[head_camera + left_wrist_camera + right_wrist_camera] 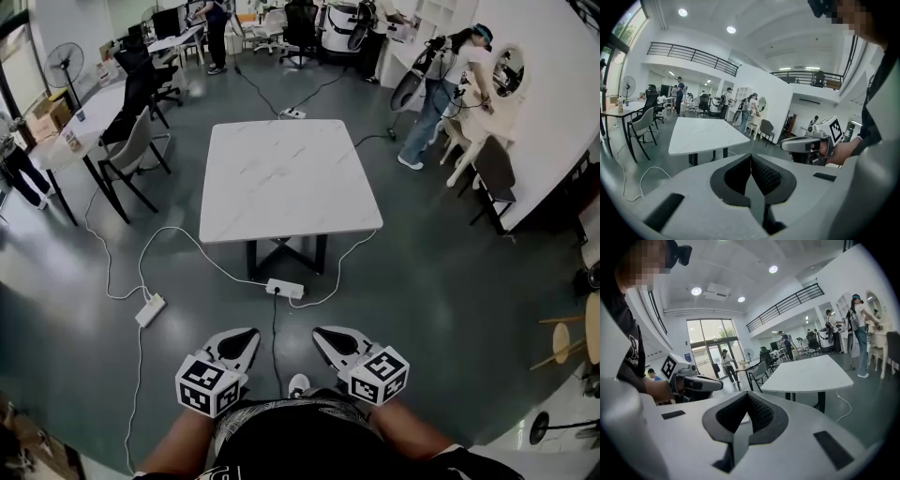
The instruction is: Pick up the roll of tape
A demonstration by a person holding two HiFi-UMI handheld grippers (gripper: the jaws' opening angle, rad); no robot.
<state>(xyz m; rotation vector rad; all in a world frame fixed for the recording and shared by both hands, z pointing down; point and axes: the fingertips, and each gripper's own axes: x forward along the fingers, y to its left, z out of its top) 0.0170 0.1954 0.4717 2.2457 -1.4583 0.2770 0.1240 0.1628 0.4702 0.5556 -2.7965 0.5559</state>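
No roll of tape shows in any view. The white marble-look table (pixel 281 178) stands bare a few steps ahead, also seen in the left gripper view as the table (pixel 701 133) and in the right gripper view as the table (pixel 813 373). My left gripper (pixel 246 335) and right gripper (pixel 323 335) hover side by side over the grey floor, well short of the table. Both are shut with nothing between the pads: the left gripper (pixel 751 157) and the right gripper (pixel 748 395) each show jaws meeting at the tip. Each gripper sees the other beside it.
A power strip (pixel 284 289) with cables lies on the floor in front of the table, and another strip (pixel 150 310) lies to the left. Desks and chairs (pixel 131 150) stand at the left. A person (pixel 441 89) works at the back right beside a dark chair (pixel 492 178).
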